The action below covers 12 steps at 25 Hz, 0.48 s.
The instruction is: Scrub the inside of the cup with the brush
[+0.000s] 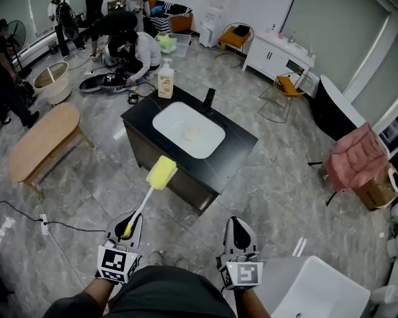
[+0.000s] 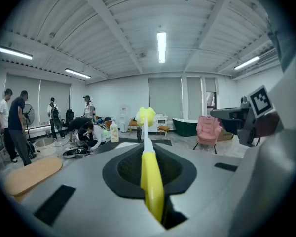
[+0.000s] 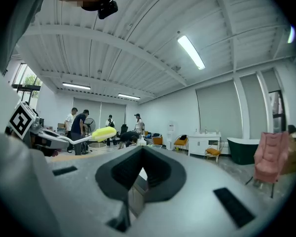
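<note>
My left gripper [image 1: 128, 230] is shut on the yellow handle of a brush [image 1: 146, 201]. Its yellow sponge head [image 1: 162, 172] points up and forward toward the black counter [image 1: 233, 151]. In the left gripper view the brush [image 2: 150, 177] runs straight out between the jaws. A small pale thing [image 1: 192, 132], possibly the cup, lies in the white sink basin [image 1: 172, 121]; it is too small to tell. My right gripper [image 1: 239, 234] hovers low at the right, shut, with nothing in it [image 3: 138, 174]. Both grippers are well short of the counter.
A soap bottle [image 1: 165, 80] and a black faucet [image 1: 207, 101] stand on the counter's far side. A wooden bench [image 1: 45, 140] is at the left, a pink chair [image 1: 355, 158] at the right, a white tub [image 1: 318, 290] near my right. Several people work behind.
</note>
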{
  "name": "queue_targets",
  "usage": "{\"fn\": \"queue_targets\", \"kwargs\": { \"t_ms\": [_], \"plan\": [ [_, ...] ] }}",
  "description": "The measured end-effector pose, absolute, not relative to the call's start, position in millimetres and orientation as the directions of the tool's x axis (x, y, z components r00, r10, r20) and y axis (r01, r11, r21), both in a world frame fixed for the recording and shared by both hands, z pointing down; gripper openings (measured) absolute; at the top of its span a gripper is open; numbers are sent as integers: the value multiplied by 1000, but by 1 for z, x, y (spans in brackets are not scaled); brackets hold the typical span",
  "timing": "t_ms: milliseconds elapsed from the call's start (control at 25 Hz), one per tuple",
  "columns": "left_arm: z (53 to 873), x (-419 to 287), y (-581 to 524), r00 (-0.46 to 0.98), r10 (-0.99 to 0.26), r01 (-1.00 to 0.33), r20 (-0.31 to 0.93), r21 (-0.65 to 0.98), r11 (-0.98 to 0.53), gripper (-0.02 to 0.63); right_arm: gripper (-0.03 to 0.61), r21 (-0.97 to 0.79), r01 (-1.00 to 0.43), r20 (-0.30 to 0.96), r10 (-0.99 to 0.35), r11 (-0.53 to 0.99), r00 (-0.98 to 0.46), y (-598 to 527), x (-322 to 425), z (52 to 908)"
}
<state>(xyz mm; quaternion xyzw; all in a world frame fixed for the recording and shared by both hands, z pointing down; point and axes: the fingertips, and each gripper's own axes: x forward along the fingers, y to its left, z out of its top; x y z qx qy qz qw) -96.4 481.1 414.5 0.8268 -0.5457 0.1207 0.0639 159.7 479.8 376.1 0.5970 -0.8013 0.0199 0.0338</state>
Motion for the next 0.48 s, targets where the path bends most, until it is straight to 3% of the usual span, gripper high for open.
{"fn": "queue_targets", "kwargs": {
  "t_ms": [480],
  "plan": [
    [423,-95,471,301,-915,-946,268,-34,-321,34,0,0,-942,93,-938,335,-334,469,176,392]
  ]
}}
